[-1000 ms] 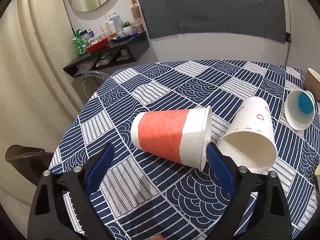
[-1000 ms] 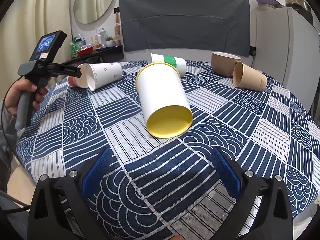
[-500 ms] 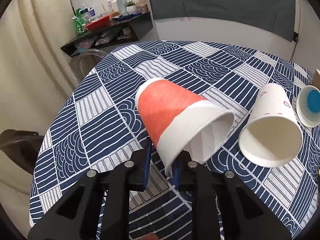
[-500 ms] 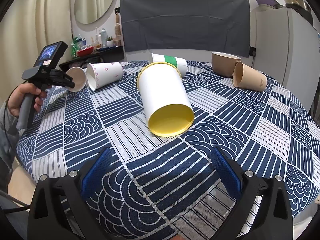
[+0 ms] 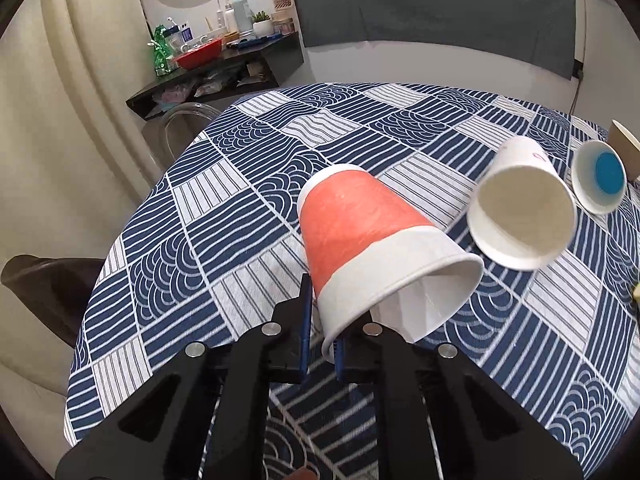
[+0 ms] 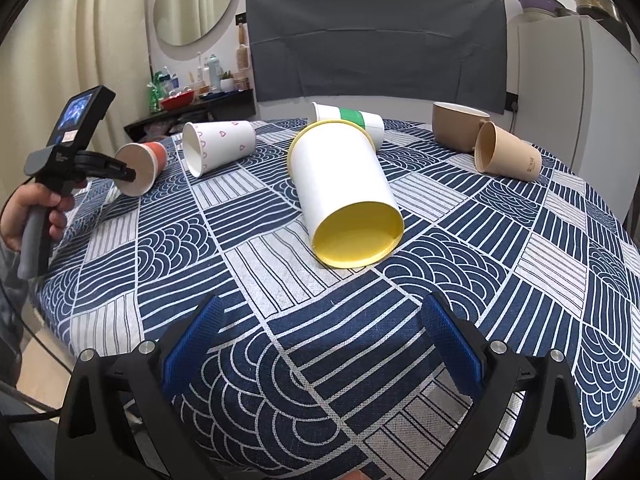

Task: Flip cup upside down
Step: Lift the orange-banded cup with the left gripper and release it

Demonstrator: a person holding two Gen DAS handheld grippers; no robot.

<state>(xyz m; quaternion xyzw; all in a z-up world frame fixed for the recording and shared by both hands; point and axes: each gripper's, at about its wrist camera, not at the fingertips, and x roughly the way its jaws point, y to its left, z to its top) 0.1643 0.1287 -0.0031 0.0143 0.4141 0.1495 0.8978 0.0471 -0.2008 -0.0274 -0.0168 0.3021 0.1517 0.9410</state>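
Observation:
My left gripper point(image 5: 321, 330) is shut on the white rim of an orange paper cup point(image 5: 356, 232), one finger outside the wall and one inside. It holds the cup off the table, base tilted up and away, mouth toward me. In the right wrist view the same cup point(image 6: 141, 165) hangs at the left gripper point(image 6: 129, 174) above the table's left side. My right gripper point(image 6: 320, 344) is open and empty, low over the near edge of the blue patterned tablecloth point(image 6: 264, 264).
Lying on their sides: a white cup with pink hearts point(image 6: 218, 146) point(image 5: 520, 216), a large white cup with yellow inside point(image 6: 344, 196), a green-banded cup point(image 6: 352, 118), a tan cup point(image 6: 506, 154). A brown bowl point(image 6: 456, 126) stands behind. A blue-bottomed cup point(image 5: 598, 176) lies right. A shelf point(image 5: 216, 68) stands beyond the table.
My left gripper closed on the orange cup's rim, lifted it off the cloth and tipped its base upward. The right gripper has not moved.

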